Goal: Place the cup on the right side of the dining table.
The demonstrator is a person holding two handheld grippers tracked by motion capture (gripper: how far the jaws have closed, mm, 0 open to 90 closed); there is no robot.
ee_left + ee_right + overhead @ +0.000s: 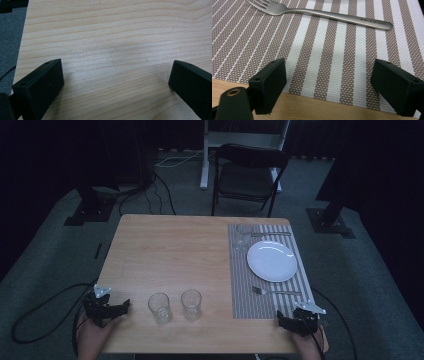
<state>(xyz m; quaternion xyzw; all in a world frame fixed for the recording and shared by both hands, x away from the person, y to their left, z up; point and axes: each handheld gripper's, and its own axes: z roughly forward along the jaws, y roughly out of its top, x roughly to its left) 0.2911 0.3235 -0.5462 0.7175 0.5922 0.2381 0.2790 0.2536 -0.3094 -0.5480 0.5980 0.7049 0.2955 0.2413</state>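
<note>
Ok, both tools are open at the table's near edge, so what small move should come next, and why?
Probably ease the left tool toward the nearer glass: its jaws stand open over bare table, and that glass stands just beside it, off the placemat.

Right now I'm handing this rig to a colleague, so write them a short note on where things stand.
Left gripper: open, holding nothing, low over the bare table at the near left corner.
Right gripper: open, holding nothing, at the near edge of the striped mat.
Two glasses stand apart near the front edge, beside the left gripper.
The mat holds a plate, fork and third glass.
Nothing gripped yet; the two glasses remain untouched.
</note>
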